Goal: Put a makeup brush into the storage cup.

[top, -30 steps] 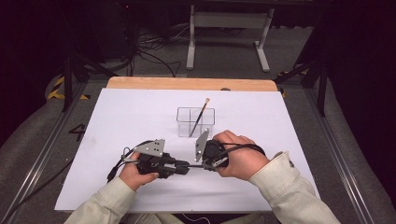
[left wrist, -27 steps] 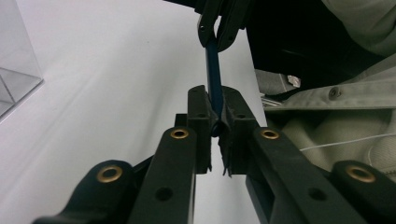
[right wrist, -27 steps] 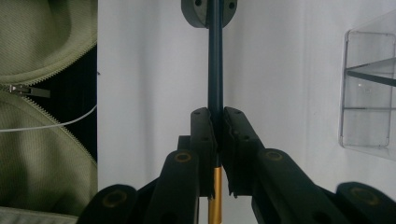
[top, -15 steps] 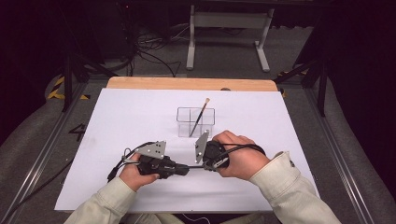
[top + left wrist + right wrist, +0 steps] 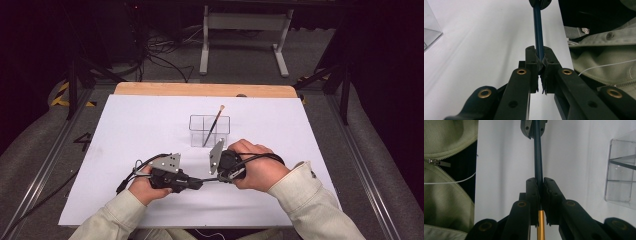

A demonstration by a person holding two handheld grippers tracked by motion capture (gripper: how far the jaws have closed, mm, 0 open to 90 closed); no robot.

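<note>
- My left gripper [image 5: 197,183] lies low over the near middle of the desk [image 5: 125,125], pointing to my right; my left hand [image 5: 142,185] wraps its body.
- My right gripper [image 5: 222,176] points to my left, nose to nose with the left one; my right hand [image 5: 255,167] covers it.
- Held item: a paintbrush [image 5: 538,37] with a dark blue handle. It spans the short gap between the two grippers, roughly level and just above the white desk surface.
- Left fingers [image 5: 534,62]: clamped together on one end of the blue handle. In the left gripper view the handle runs straight up from them into the far gripper.
- Right fingers [image 5: 549,192]: clamped on the same handle. In the right gripper view a gold-coloured section of the brush [image 5: 540,225] shows below the clamping point, toward the gripper body.
- Clear organizer [image 5: 209,131]: a transparent box with compartments, standing on the desk just beyond both grippers, apart from them.
- Second brush [image 5: 214,125]: stands tilted in the organizer, tip up and leaning to the right; which compartment holds it I cannot tell.
- Sleeves [image 5: 310,200]: pale olive fabric; a zip [image 5: 439,162] and a white cord [image 5: 449,181] show in the right gripper view.
- Writing: I can read no brand, label or text on any item.
</note>
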